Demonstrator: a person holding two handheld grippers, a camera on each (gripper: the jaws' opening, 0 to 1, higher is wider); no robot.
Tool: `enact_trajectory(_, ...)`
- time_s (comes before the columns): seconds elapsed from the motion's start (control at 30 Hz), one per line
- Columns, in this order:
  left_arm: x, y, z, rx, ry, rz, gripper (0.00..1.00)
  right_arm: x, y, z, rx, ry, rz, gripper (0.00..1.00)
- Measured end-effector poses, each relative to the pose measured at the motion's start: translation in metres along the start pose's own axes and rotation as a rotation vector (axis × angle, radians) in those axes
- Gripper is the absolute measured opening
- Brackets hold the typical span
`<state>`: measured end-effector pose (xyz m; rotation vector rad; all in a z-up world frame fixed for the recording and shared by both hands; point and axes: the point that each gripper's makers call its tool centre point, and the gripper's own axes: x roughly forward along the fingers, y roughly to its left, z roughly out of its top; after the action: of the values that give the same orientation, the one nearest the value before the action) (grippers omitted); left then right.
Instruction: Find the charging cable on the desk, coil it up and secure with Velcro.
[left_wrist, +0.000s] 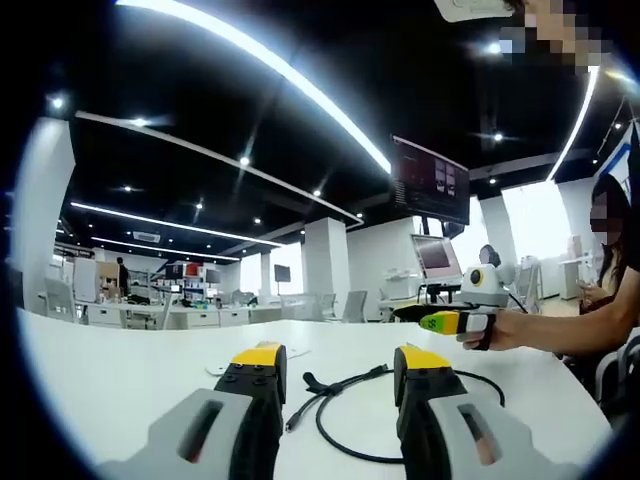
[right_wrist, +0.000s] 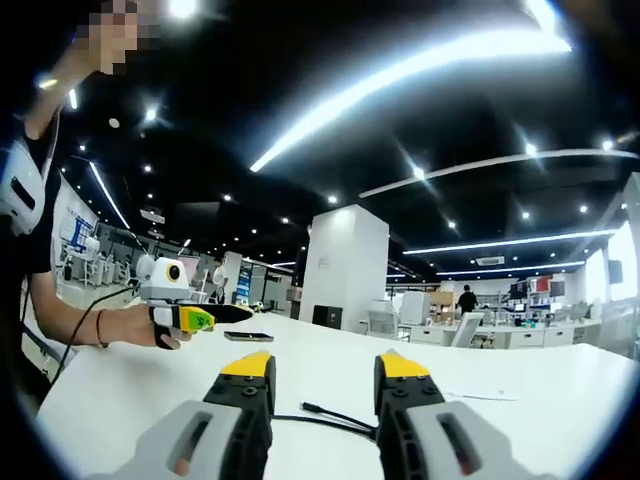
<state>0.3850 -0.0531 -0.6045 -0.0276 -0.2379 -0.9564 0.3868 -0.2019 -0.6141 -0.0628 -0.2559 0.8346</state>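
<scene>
A black charging cable (left_wrist: 352, 385) lies in a loose loop on the white desk (left_wrist: 120, 380), just beyond my left gripper (left_wrist: 338, 360), which is open with nothing between its yellow-tipped jaws. A short black tab (left_wrist: 311, 381) sticks up from the cable near one end. In the right gripper view a stretch of the same cable (right_wrist: 325, 414) runs across the desk between the jaws of my right gripper (right_wrist: 323, 368), which is open and empty too. A hand holds the right gripper (left_wrist: 452, 322) low over the desk at the right, and the left gripper (right_wrist: 196, 319) is held at the left.
A dark phone (right_wrist: 250, 336) lies flat on the desk (right_wrist: 520, 390) behind the cable. A hanging screen (left_wrist: 431, 180) and a monitor (left_wrist: 437, 255) stand beyond the far edge. A seated person (left_wrist: 610, 250) is at the right. Office desks and pillars fill the background.
</scene>
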Motion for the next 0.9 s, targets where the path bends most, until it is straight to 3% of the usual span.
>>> enact_trajectory(0.43, 0.017, 0.005, 0.006, 0.032, 0.031, -0.019, 0.44, 0.014, 0.001, 0.007, -0.009, -0.017, 0.026, 0.39)
enact_trajectory(0.63, 0.012, 0.009, -0.002, -0.015, 0.009, -0.004, 0.43, 0.012, 0.001, 0.000, 0.006, -0.012, 0.022, 0.39)
enact_trajectory(0.7, 0.013, 0.009, -0.003, 0.014, 0.025, -0.008, 0.43, 0.013, 0.000, -0.001, 0.019, -0.009, 0.017, 0.39)
enact_trajectory(0.9, 0.013, 0.010, -0.006, -0.007, 0.034, -0.011, 0.42, 0.015, 0.003, -0.005, 0.019, 0.008, 0.022, 0.39)
